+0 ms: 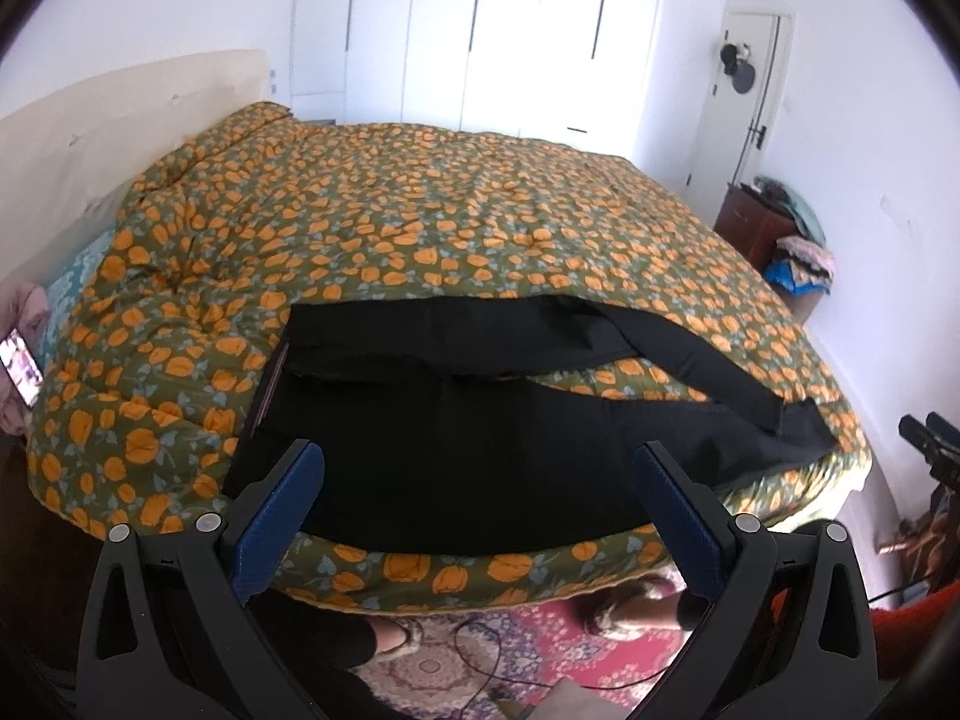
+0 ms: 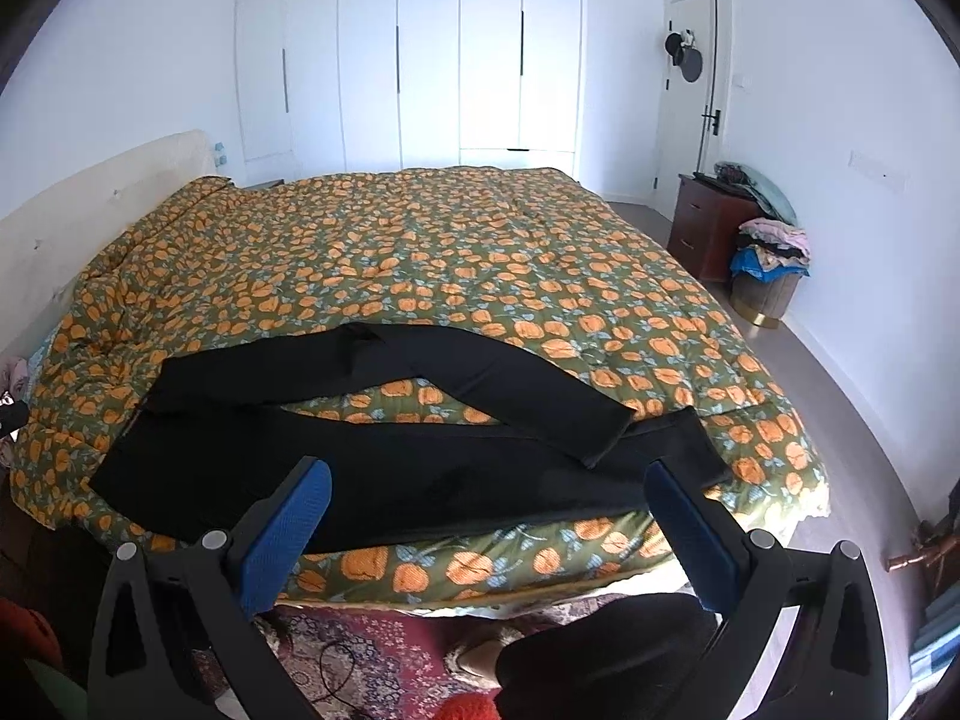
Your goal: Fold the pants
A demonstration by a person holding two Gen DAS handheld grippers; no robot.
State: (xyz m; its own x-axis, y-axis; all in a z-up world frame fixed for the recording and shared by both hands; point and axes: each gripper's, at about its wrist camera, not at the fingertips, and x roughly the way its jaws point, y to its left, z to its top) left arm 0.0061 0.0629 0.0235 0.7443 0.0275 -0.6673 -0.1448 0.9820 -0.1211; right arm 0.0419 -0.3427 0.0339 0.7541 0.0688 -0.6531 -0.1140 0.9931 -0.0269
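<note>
Left wrist view: black pants lie flat on near edge of orange-flowered quilt, waistband left, legs splayed rightward, far leg bent across near leg at hems. Left gripper wide apart, empty, above pants.

Right wrist view: pants same spread, smooth, matte. Right gripper spread apart, holding nothing, near bed edge.

Bed under an orange-flowered quilt, black pants spread flat near its front edge
</note>
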